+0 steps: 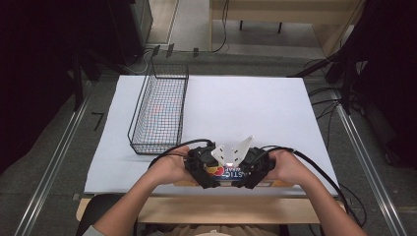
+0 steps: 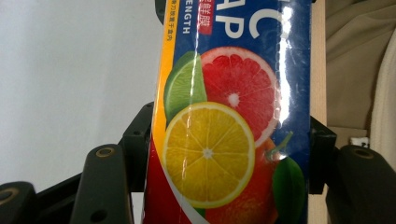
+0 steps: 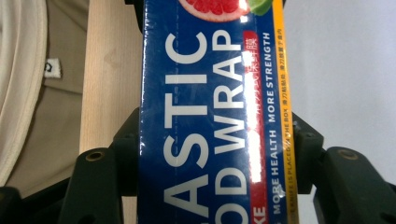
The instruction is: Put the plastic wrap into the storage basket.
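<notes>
- Plastic food wrap box (image 1: 230, 172): blue, printed with citrus slices, lying lengthwise along the near edge of the table, just over the white sheet (image 1: 236, 103) and the wooden table edge (image 1: 221, 209).
- Held at both ends at once: fruit-printed end between the jaws of the left gripper (image 1: 206, 169), lettered end between the jaws of the right gripper (image 1: 253, 169).
- Left gripper view: box (image 2: 224, 121) filling the gap, black jaws pressed against both long sides, so pinching the box.
- Right gripper view: same box (image 3: 210, 116), "PLASTIC FOOD WRAP" lettering running up between the jaws, both jaws tight on its sides, pinching as well.
- Whether lifted clear of the table or resting on it: cannot tell.
- Progress, as a judgement: grasp secured, carry not yet begun; box at the near edge, well apart from the wire basket (image 1: 160, 110).
- Wire basket standing at the far left of the sheet, apparently without contents; likely destination, so transport and release probably left to do.
</notes>
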Demonstrator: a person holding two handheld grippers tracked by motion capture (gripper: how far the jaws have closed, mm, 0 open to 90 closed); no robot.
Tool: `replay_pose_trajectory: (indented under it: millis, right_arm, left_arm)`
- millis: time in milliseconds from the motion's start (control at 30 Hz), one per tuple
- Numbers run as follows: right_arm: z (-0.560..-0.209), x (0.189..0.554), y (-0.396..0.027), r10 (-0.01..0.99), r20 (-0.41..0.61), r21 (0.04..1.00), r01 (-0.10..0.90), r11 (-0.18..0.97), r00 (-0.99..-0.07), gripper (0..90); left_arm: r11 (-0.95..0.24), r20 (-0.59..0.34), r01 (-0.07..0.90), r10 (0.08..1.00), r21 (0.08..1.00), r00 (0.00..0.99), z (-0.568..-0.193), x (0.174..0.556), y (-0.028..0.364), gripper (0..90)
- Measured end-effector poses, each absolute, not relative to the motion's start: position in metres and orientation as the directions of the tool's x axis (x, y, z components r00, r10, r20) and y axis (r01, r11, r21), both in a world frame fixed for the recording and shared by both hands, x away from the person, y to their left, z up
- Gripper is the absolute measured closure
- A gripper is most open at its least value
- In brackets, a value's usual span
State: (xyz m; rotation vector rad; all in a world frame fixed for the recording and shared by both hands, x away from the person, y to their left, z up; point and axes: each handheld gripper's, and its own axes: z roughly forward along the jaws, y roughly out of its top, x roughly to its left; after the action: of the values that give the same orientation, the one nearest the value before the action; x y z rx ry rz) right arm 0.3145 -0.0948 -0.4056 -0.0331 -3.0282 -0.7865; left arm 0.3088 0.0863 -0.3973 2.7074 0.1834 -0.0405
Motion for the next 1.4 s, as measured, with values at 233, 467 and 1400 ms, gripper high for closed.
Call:
replay_pose_trajectory:
  millis: [233,467,1400]
  right_arm:
    - [-0.402,0.316,-0.099,0.061,0.014,0.505,0.059,0.861,-0.998,31.4]
    - [-0.397,0.319,-0.115,0.089,0.021,0.551,0.086,0.83,-0.996,24.6]
    - [-0.381,0.334,-0.185,0.295,-0.027,0.644,0.209,0.736,-0.955,21.4]
  left_arm:
    - [-0.906,-0.056,0.153,0.143,0.395,0.988,-0.395,0.309,0.089,39.3]
    - [-0.904,-0.058,0.163,0.153,0.394,0.987,-0.392,0.31,0.097,39.2]
    - [-0.877,-0.06,0.267,0.265,0.399,0.962,-0.381,0.319,0.13,39.2]
